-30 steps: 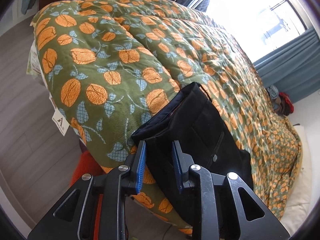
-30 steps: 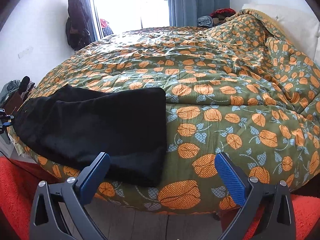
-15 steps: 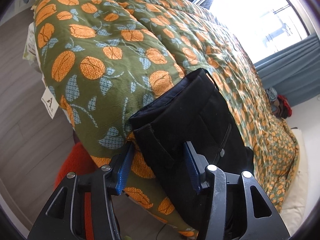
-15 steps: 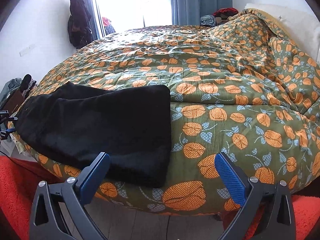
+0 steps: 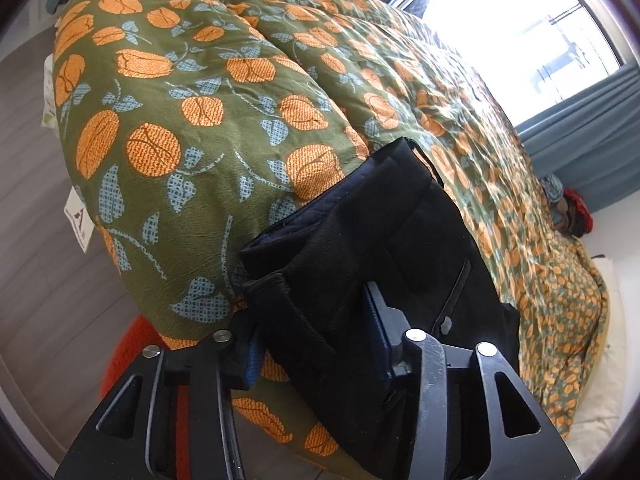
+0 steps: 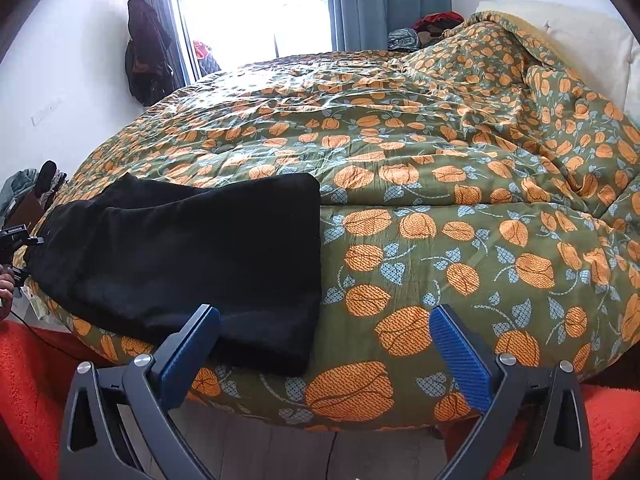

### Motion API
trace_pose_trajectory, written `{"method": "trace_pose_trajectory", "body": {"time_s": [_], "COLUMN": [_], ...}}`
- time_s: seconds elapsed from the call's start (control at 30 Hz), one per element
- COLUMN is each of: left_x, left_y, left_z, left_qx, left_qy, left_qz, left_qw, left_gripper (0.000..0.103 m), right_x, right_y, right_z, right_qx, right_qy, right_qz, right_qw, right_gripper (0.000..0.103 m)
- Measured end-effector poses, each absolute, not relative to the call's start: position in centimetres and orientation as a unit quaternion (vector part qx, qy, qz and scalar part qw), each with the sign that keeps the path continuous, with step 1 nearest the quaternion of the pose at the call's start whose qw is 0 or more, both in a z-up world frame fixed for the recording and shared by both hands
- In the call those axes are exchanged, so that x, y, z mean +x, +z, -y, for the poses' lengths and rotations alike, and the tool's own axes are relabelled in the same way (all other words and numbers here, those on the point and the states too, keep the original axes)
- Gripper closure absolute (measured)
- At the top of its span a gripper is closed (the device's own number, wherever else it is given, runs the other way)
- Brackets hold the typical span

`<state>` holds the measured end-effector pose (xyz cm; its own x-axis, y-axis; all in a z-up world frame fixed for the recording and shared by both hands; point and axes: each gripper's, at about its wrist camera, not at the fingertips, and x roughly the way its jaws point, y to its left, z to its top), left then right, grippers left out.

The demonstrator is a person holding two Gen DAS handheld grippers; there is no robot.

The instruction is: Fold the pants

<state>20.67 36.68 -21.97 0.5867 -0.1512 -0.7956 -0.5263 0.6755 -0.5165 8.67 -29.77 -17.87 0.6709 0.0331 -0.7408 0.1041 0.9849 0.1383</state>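
The black pants (image 6: 192, 248) lie flat along the near edge of the bed, legs laid one on the other, cuffs to the right. In the left wrist view the waistband end (image 5: 360, 248) hangs over the bed's corner. My left gripper (image 5: 316, 320) is open with its jaws on either side of the waistband corner, the cloth between the pads. My right gripper (image 6: 324, 340) is wide open and empty, just in front of the cuff end at the bed's edge.
The bed has a green quilt with orange fruit print (image 6: 440, 168), rumpled at the far right by a cream headboard (image 6: 580, 32). An orange rug (image 6: 24, 376) lies on the grey floor below. Window and blue curtains (image 6: 360, 0) stand behind the bed.
My left gripper has opened wider and moved forward around the waistband corner. My right gripper has come slightly closer to the bed, still wide open.
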Motion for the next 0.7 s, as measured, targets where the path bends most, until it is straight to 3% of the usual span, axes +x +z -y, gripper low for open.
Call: {"method": "trace_pose_trajectory", "body": {"time_s": [0.13, 0.37, 0.5, 0.6, 0.7], "left_x": [20.1, 19.4, 18.7, 18.6, 19.2], "left_y": [-19.2, -9.3, -4.7, -4.2, -7.5], "left_z": [-35.9, -27.6, -18.7, -11.5, -3.7], "left_qx": [-0.350, -0.230, -0.167, -0.140, -0.113], "left_qy": [0.116, 0.041, -0.063, -0.151, -0.217], "left_qz": [-0.440, -0.402, -0.377, -0.381, -0.416], "left_qw": [0.819, 0.885, 0.909, 0.901, 0.876], "left_gripper": [0.082, 0.084, 0.084, 0.084, 0.084], "right_x": [8.9, 8.9, 9.1, 9.2, 9.0], "right_y": [-17.6, -16.9, -16.9, -17.0, -16.9], "right_z": [30.4, 31.1, 31.9, 32.6, 33.5], "right_qx": [0.106, 0.131, 0.139, 0.149, 0.158], "right_qy": [-0.018, -0.011, -0.018, -0.030, -0.047], "right_qz": [-0.397, -0.377, -0.374, -0.373, -0.369], "right_qw": [0.912, 0.917, 0.917, 0.915, 0.915], "right_gripper": [0.000, 0.000, 0.000, 0.000, 0.000]}}
